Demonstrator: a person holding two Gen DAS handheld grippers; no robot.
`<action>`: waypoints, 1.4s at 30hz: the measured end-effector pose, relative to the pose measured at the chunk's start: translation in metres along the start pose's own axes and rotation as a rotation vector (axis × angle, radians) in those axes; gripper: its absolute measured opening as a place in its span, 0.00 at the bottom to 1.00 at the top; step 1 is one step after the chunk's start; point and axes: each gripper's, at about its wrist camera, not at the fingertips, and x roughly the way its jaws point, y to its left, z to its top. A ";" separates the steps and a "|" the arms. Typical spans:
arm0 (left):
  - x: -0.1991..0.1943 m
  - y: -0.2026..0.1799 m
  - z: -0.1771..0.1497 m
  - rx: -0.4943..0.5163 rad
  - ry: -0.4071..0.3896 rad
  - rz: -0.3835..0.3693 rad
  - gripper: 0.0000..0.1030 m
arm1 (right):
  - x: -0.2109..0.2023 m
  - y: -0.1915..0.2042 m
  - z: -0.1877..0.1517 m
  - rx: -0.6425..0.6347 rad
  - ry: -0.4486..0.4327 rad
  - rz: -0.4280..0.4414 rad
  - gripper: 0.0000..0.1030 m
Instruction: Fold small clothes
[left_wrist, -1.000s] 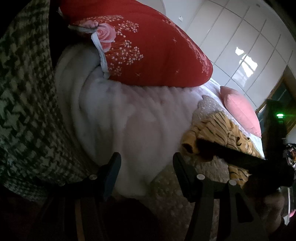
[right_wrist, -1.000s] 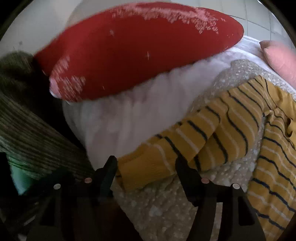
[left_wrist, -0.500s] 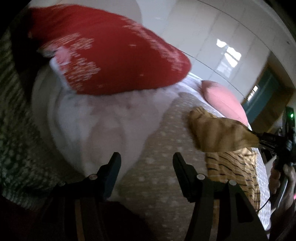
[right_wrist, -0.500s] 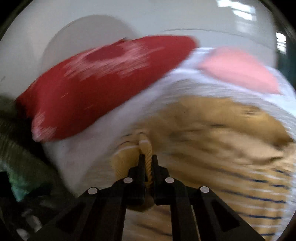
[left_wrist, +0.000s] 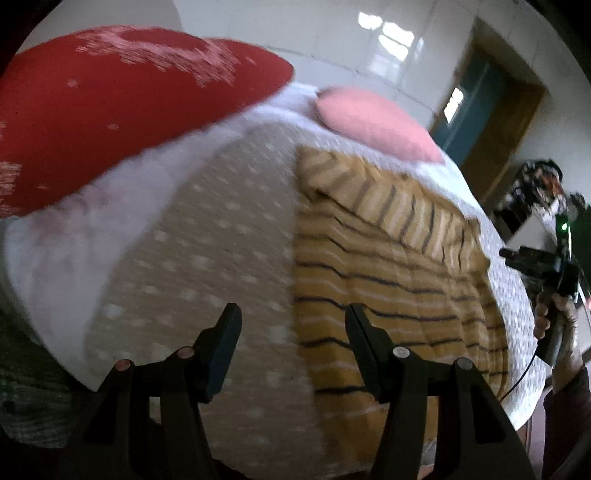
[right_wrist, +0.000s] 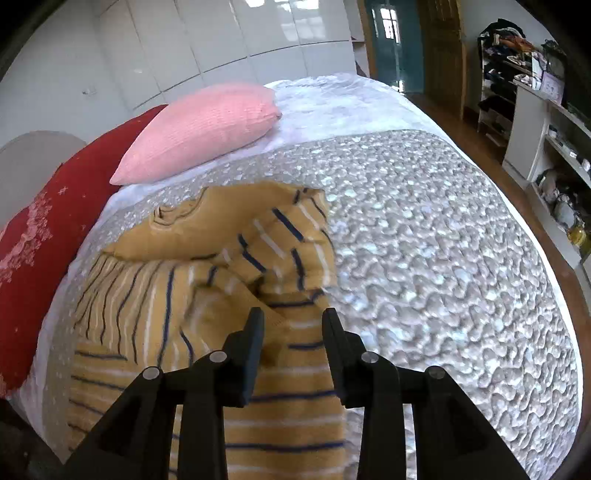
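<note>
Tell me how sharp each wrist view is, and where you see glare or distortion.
Left wrist view: motion-smeared, so the red pillow and the striped yellow garment look soft; window glare on the glossy wall panels. Right wrist view: mostly crisp, though the garment's folded sleeve near the right tool blurs slightly; glare on the wardrobe doors. Both views bulge, the fisheye curving the bedspread.

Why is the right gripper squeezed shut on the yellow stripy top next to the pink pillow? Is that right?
Not quite. The right gripper is open, not squeezed shut: the right wrist view shows a clear gap between its fingers, with nothing pinched. The rest holds: the yellow stripy top lies on the bed near the pink pillow.
</note>
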 end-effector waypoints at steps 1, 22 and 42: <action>0.007 -0.007 -0.002 0.006 0.022 -0.008 0.56 | 0.000 -0.003 -0.004 -0.005 0.003 0.015 0.34; 0.047 -0.033 -0.040 -0.036 0.163 -0.165 0.63 | -0.050 -0.068 -0.162 0.149 0.155 0.360 0.50; 0.057 -0.050 -0.048 -0.061 0.249 -0.217 0.09 | -0.043 -0.023 -0.233 0.241 0.189 0.582 0.11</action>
